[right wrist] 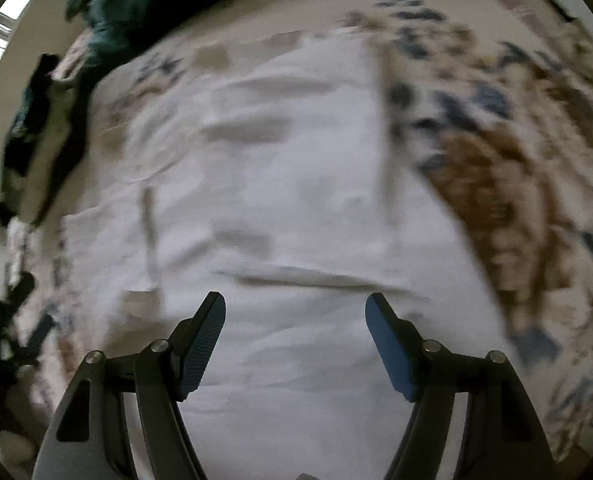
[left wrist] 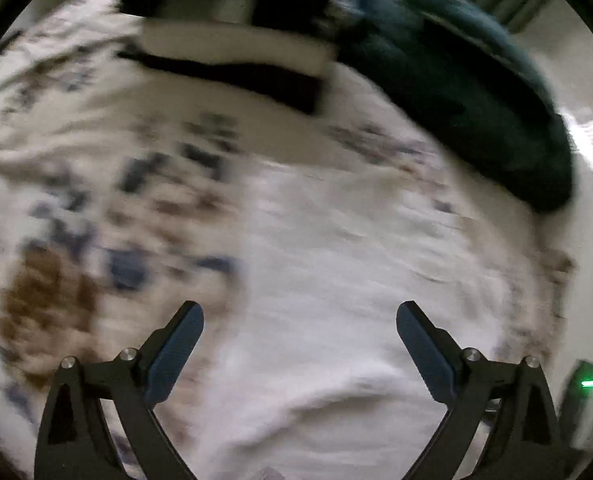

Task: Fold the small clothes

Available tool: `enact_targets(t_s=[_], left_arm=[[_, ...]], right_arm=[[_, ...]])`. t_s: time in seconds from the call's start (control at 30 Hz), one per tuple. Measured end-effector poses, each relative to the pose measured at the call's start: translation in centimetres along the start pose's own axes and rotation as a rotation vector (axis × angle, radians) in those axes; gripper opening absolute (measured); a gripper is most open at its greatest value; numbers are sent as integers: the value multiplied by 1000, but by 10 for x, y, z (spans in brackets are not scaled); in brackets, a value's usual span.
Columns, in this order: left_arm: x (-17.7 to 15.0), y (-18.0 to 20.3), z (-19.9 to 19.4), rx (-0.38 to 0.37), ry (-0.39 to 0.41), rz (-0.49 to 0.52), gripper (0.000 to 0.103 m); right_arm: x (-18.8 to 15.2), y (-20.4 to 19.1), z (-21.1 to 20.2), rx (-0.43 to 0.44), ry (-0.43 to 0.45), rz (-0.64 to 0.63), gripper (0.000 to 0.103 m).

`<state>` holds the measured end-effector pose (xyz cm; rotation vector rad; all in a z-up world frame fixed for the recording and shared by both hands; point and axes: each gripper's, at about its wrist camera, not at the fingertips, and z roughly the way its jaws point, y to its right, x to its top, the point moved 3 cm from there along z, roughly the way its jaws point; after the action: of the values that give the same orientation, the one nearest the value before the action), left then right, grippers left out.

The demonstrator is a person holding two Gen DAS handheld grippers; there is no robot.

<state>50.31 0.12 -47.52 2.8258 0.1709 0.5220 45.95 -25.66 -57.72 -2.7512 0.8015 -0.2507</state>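
We see a white cloth (left wrist: 336, 280) lying flat on a bed. It is spread out with a few soft wrinkles in it. In the right wrist view the white cloth (right wrist: 288, 184) fills the middle of the picture, and one long crease runs across it just past the fingertips.

Under the cloth is a sheet (left wrist: 76, 208) with blue and brown blotches on a pale ground. In the right wrist view the sheet (right wrist: 508, 168) shows beside the cloth, with a big brown patch close to the cloth's edge.

Our left gripper (left wrist: 299, 314) hangs over the cloth with its two fingers spread wide, and nothing is between them. Our right gripper (right wrist: 295, 304) is over the cloth too, with its fingers wide apart and holding nothing. We cannot tell if the tips touch the cloth, as both pictures are blurry.

Farther off, at the far side of the bed, we see a pile (left wrist: 232, 40) of folded black and white clothes. Just beside it lies a dark green blanket (left wrist: 476, 92), bunched up along the bed's edge. In the right wrist view the blanket (right wrist: 136, 0) sits at the top corner, well apart from our fingers.

We see no box or basket here; the clothes lie right on the bed
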Motion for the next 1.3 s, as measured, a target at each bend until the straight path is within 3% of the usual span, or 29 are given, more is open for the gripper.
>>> enact_targets(t_s=[0.17,0.23,0.37,0.47,0.5,0.67,0.83,0.93,1.07,1.23,1.3], left_arm=[[-1,-28,38,156,-58,38,99],[-3,-26,50,169,-79,77,99],[-23,-19,64,206,-130,165,99],[-37,-20,69,221,-152,199,99],[-39,-19,66,226,-154,203,99],[-40,-7,-4,230,-22,222,99],[-72,30,-64,205,18,222,101],[-89,67,-62,190,-37,205,101],[-147,118,-59,126,-128,160,101],[-260,206,-47,111,-282,129,101],[-294,232,-37,94,-336,114,101]], right_arm=[[6,-70,33,120,-54,-49,74],[11,-105,56,124,-80,-111,74],[-3,-137,92,-64,-139,-295,74],[-19,-139,91,-141,-133,-413,74],[-23,-136,87,-132,-138,-418,74],[-9,-89,33,8,-133,-233,74],[8,-1,-56,-28,-105,-106,74],[12,43,-86,-61,-131,-86,74],[19,107,-112,-73,-193,-101,74],[42,168,-114,-69,-268,-164,74],[57,184,-115,-66,-267,-196,68]])
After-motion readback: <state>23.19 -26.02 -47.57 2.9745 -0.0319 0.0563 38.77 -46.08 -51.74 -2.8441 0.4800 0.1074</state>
